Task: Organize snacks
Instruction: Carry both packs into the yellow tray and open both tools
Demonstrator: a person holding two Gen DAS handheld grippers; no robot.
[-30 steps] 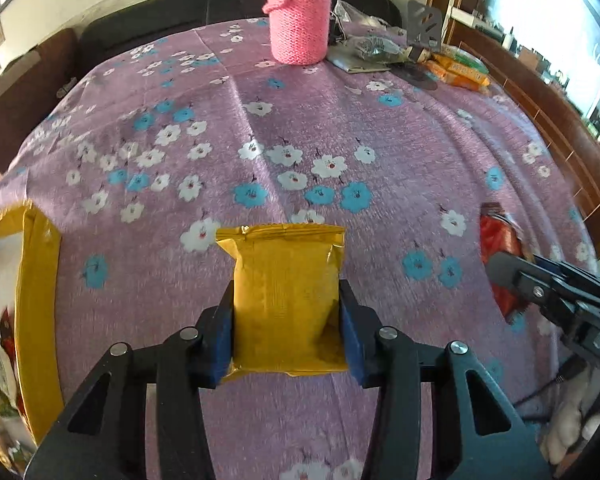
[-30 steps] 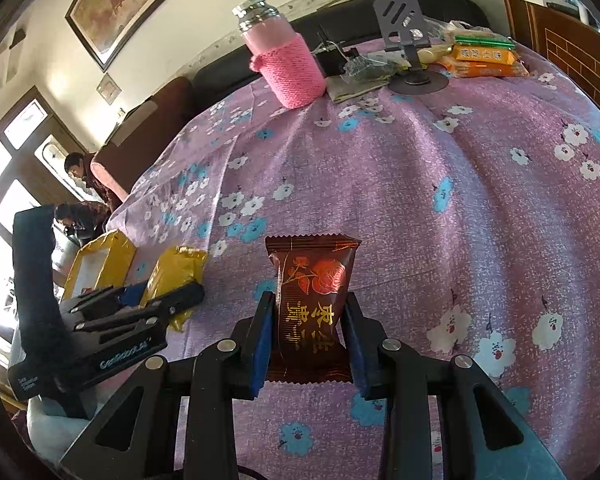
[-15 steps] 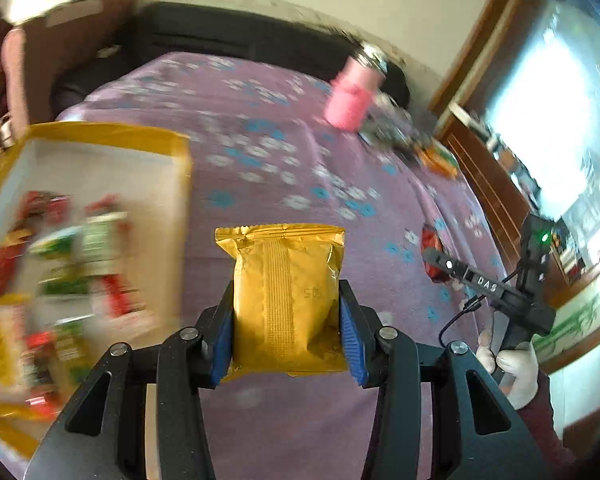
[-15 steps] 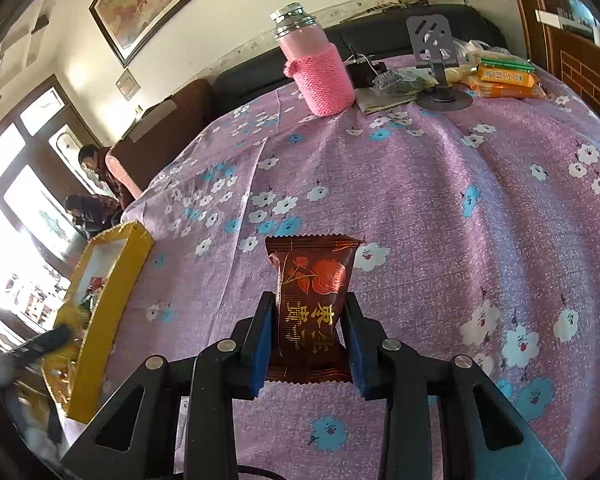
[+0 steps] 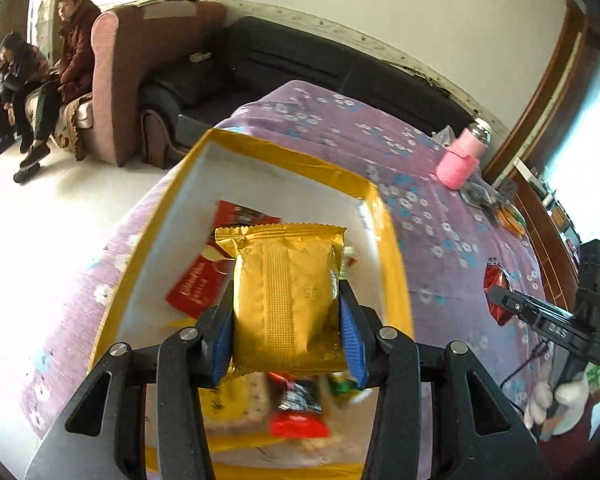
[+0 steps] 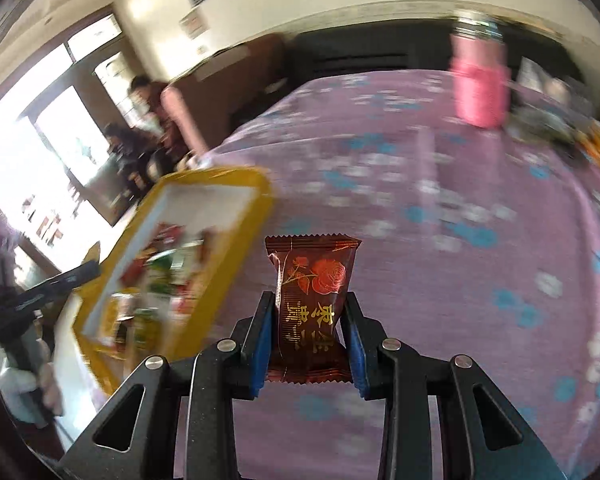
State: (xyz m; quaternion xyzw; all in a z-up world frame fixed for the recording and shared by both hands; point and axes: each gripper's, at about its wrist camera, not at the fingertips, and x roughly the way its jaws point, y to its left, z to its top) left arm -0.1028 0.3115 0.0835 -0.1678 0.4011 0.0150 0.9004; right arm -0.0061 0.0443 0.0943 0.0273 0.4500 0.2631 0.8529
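Note:
My left gripper [image 5: 286, 336] is shut on a gold snack packet [image 5: 286, 296] and holds it above the yellow-rimmed box [image 5: 392, 264], which holds several snack packets. My right gripper [image 6: 308, 344] is shut on a dark red rose-print snack packet [image 6: 310, 304] above the purple floral tablecloth [image 6: 460, 280], just right of the box [image 6: 236, 248]. The right gripper also shows in the left wrist view [image 5: 540, 320], still holding its red packet [image 5: 496, 284]. The left gripper shows in the right wrist view [image 6: 40, 296], over the box's left side.
A pink knit-covered bottle [image 5: 460, 156] stands at the table's far end with clutter beside it. A black sofa [image 5: 300, 64] and a pink armchair [image 5: 140, 60] lie beyond the table. Two people [image 5: 40, 72] sit at the far left.
My left gripper has swung left with the gold packet from over the cloth to over the box. My right gripper has moved left toward the box with its red packet.

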